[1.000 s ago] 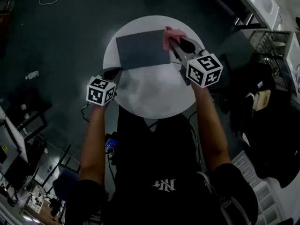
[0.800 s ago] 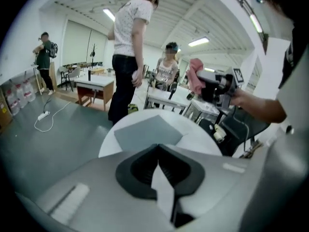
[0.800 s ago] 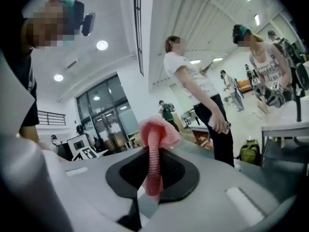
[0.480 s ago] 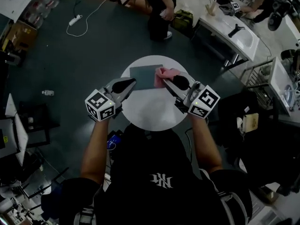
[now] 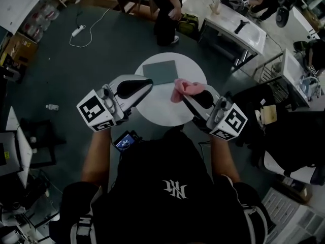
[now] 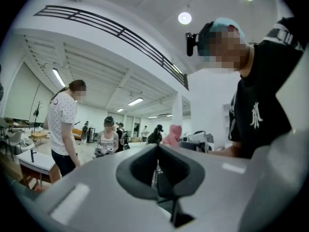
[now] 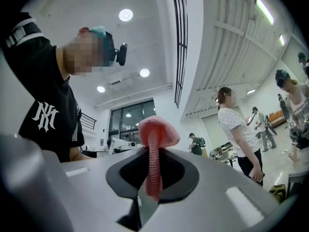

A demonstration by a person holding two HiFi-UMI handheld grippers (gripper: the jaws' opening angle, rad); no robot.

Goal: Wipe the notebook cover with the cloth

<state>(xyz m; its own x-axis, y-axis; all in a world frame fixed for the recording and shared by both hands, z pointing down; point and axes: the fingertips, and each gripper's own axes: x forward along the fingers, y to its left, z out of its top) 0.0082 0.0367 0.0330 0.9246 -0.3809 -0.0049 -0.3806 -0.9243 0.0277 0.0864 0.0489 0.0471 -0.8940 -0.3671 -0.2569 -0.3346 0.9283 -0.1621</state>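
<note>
A grey notebook (image 5: 159, 71) lies flat on the far half of the round white table (image 5: 167, 111). Both grippers are lifted high above the table, close to the head camera. My right gripper (image 5: 184, 94) is shut on the pink cloth (image 5: 186, 89), which bunches out past its tips and hangs in the air nearer to me than the notebook. In the right gripper view the cloth (image 7: 154, 146) is pinched between the jaws and mushrooms above them. My left gripper (image 5: 148, 83) is shut with nothing in it. The left gripper view looks out across the room and shows the cloth (image 6: 172, 134).
A person (image 5: 165, 6) stands just beyond the table. White desks (image 5: 233, 27) with seated people run along the back right. A black chair with bags (image 5: 274, 116) sits to the right. A power strip and cable (image 5: 81, 29) lie on the dark floor at the left.
Both grippers have risen off the table toward the head camera. The cloth has lifted off the notebook's right edge with the right gripper. The table now looks smaller and farther.
</note>
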